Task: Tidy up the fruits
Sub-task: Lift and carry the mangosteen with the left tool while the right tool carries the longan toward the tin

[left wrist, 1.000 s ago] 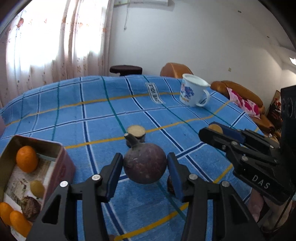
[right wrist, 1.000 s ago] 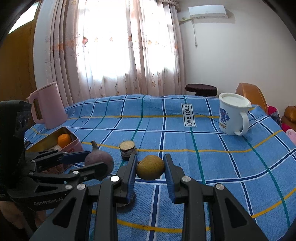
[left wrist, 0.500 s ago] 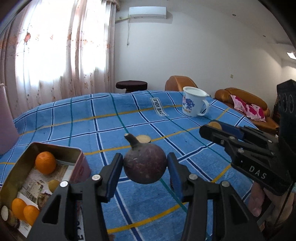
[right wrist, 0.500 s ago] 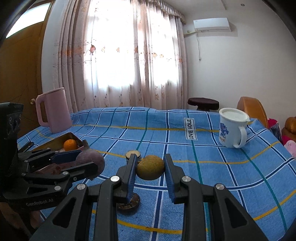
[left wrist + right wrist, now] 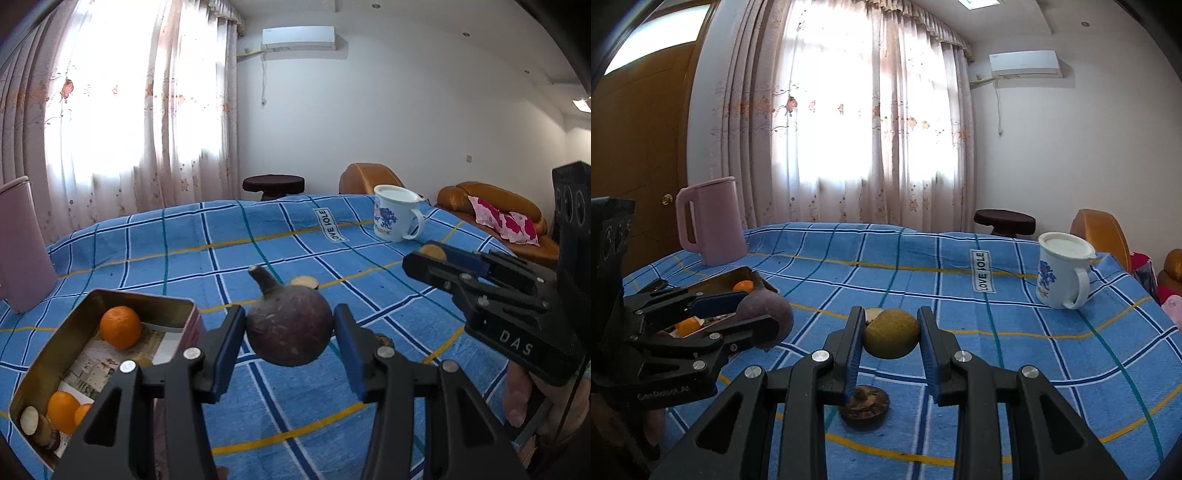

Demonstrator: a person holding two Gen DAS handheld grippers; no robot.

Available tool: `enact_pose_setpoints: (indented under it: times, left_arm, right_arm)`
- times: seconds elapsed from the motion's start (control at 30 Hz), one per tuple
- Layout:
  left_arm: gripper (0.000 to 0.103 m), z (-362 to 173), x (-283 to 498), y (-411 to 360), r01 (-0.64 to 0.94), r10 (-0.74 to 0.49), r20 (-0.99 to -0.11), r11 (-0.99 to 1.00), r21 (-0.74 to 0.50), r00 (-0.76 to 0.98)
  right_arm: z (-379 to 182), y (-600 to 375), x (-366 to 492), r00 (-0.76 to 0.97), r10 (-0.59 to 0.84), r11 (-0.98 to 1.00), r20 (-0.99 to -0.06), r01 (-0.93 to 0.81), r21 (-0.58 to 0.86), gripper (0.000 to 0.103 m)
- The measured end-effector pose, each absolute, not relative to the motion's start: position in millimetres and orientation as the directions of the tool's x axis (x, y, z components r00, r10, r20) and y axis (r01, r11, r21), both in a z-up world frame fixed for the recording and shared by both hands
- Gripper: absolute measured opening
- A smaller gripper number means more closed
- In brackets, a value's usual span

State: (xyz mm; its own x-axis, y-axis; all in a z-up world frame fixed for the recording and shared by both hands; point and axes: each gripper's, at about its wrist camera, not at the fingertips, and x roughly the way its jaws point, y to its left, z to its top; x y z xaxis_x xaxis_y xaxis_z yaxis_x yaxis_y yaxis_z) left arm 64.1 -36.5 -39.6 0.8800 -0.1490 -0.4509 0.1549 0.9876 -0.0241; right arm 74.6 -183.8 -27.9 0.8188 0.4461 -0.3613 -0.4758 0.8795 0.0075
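Both claws raised higher, left claw (image 5: 290, 334) gripping mangosteen (image 5: 289, 326)

A white mug (image 5: 1062, 275) with blue flowers stands on the blue checked cloth (image 5: 960, 295); a pink kettle (image 5: 711, 221) sits near bright curtains (image 5: 871, 122), with a dark stool (image 5: 1004, 220) behind.

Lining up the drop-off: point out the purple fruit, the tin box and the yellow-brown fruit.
purple fruit (image 5: 290, 328): left wrist view, middle of its round body.
tin box (image 5: 147, 296): left wrist view, far rim.
yellow-brown fruit (image 5: 891, 334): right wrist view, centre of its skin.
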Motion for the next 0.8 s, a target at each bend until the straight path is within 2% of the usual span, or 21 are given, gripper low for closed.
enact_pose_setpoints:
  times: [0.4, 0.8]
  left_arm:
    - [0.051, -30, 45, -13, 0.121, -0.13, -0.423, 0.991, -0.047, 0.897]
    - [0.051, -21, 30, 17, 0.067, -0.087, -0.4, 0.996, -0.064, 0.912]
  right_arm:
    - [-20, -154, 71, 0.773, 0.52, 0.838, -0.363, -0.543, 0.045, 0.031]
    - [-11, -114, 69, 0.738, 0.568, 0.797, -0.365, -0.603, 0.02, 0.031]
